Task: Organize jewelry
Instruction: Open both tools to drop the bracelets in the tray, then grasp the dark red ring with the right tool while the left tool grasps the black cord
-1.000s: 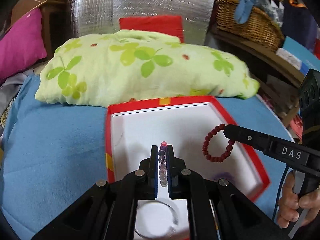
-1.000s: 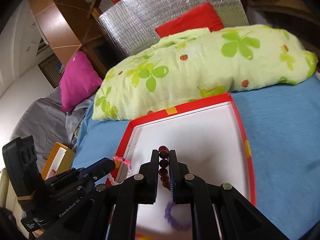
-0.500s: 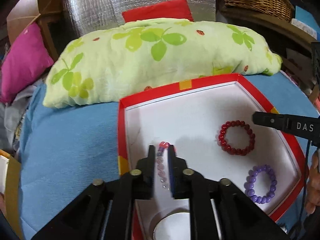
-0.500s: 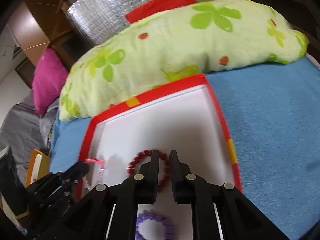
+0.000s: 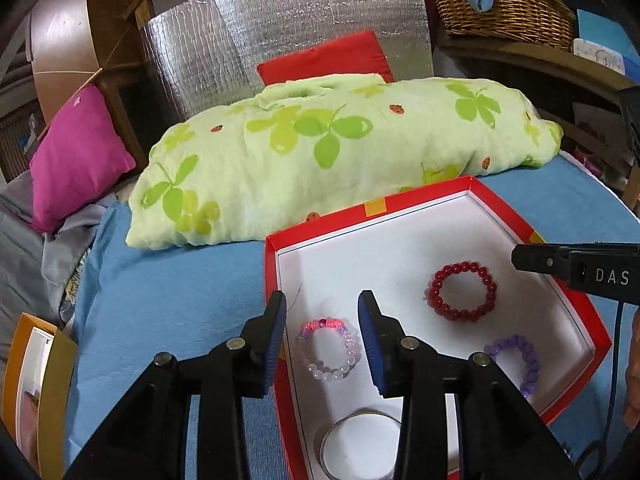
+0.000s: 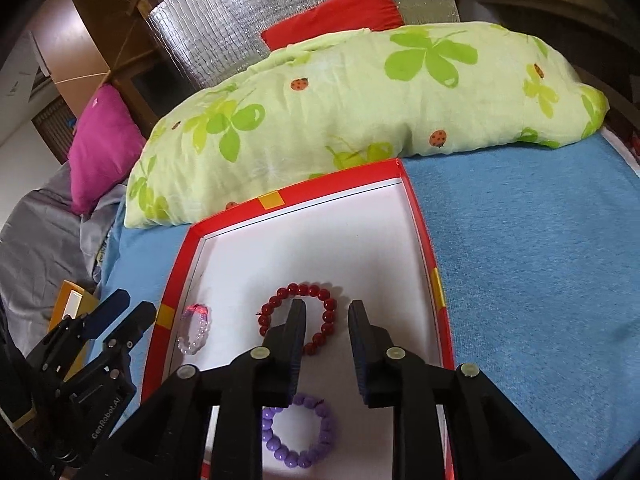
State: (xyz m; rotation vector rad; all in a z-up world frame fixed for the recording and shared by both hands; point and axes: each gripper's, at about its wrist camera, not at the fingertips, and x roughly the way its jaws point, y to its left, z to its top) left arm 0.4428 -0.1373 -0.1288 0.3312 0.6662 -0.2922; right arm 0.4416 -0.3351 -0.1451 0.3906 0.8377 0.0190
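Both my grippers sit over the shallow red cardboard box with the white floor [image 5: 472, 188], which lies on the blue bed cover [image 5: 168, 288] in front of the pale green clover-print pillow [image 5: 320, 148].

Left gripper [image 5: 322, 316]: fingers parted and opening further, nothing pinched. The pink-and-clear beaded bracelet [image 5: 328, 348] lies flat on the box floor directly under the gap between them — free of both pads. From the right wrist view the same bracelet [image 6: 195, 330] sits close to the box's left wall [image 6: 176, 280].

Right gripper [image 6: 326, 320]: fingers a modest way apart and also opening, holding nothing. The dark red round-bead bracelet [image 6: 304, 312] lies flat on the floor beneath; the left finger [image 6: 294, 332] crosses over its ring, and I cannot tell whether it touches the beads. In the left wrist view this bracelet [image 5: 462, 292] is plainly loose in the middle of the box, with the right gripper's black tip [image 5: 536, 260] just beyond it.

Other contents: the purple round-bead bracelet [image 6: 298, 432] nearer me, apart from the red one — and a thin silver bangle [image 5: 360, 440] at the near end, partly hidden behind the left gripper's frame.

Surroundings: magenta cushion [image 5: 76, 156] left of the pillow, red cushion [image 5: 328, 60] and silver quilted foil sheet [image 5: 288, 24] behind it, wicker basket [image 5: 504, 4] upper right
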